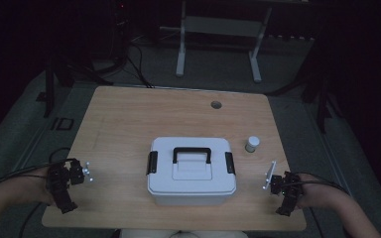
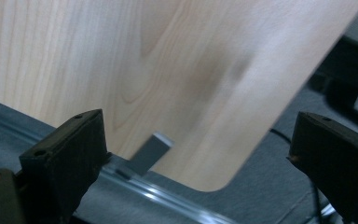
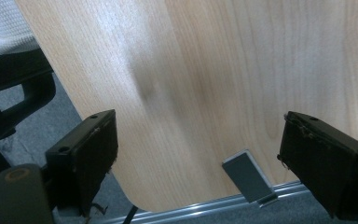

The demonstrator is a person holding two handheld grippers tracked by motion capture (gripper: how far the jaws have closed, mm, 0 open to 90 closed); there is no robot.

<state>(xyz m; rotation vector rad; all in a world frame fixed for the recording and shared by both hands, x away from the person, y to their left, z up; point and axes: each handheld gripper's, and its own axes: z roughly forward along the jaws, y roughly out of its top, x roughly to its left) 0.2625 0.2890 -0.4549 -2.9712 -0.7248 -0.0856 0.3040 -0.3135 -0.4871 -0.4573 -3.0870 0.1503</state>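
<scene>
Wood grain covers the surface (image 1: 129, 119), on which a white lidded box (image 1: 191, 171) is set near the middle, toward the person's edge. A black handle (image 1: 192, 153) lies on the lid, and a black latch is seen at each short side. A small white jar (image 1: 252, 144) stands just beside the box, off its far right corner and apart from it. A round hole (image 1: 216, 104) is cut into the surface near the far edge.

The left tongs (image 1: 64, 181) are held at the near left corner of the surface, well apart from the box; in the left gripper view the jaws are spread wide, with nothing between them but bare wood and a rounded corner. The right tongs (image 1: 285, 191) are held at the near right corner, likewise well apart from the box; in the right gripper view the jaws are spread wide and nothing is gripped. Dark floor and a metal frame (image 1: 218, 39) are seen beyond the far edge.
</scene>
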